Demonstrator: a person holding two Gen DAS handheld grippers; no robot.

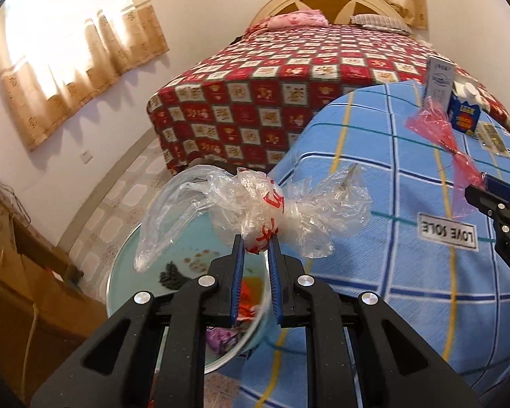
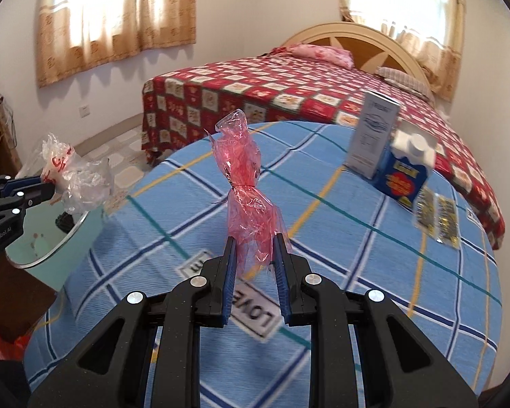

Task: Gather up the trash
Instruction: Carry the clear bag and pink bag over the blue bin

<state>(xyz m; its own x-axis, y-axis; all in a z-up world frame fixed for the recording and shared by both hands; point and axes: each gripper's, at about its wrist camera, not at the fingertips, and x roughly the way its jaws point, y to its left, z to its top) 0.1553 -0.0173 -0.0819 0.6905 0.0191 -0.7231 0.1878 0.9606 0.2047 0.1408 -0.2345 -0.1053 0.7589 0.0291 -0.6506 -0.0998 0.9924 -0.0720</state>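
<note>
My left gripper (image 1: 256, 243) is shut on a crumpled clear plastic bag with red print (image 1: 255, 210), held above a pale green bin (image 1: 142, 265) that holds scraps. The same bag (image 2: 74, 173) and left gripper (image 2: 49, 187) show at the left of the right wrist view. My right gripper (image 2: 253, 250) is shut on a twisted pink plastic wrapper (image 2: 244, 183), held over the blue checked cloth (image 2: 340, 238). In the left wrist view the pink wrapper (image 1: 435, 125) stretches up from the right gripper (image 1: 476, 188) at the right edge.
On the blue cloth (image 1: 391, 204) stand a grey-white box (image 2: 374, 132), a blue carton (image 2: 404, 173) and flat foil packets (image 2: 437, 214). A bed with a red patterned cover (image 2: 289, 85) lies behind. Cardboard boxes (image 1: 17, 272) sit left of the bin.
</note>
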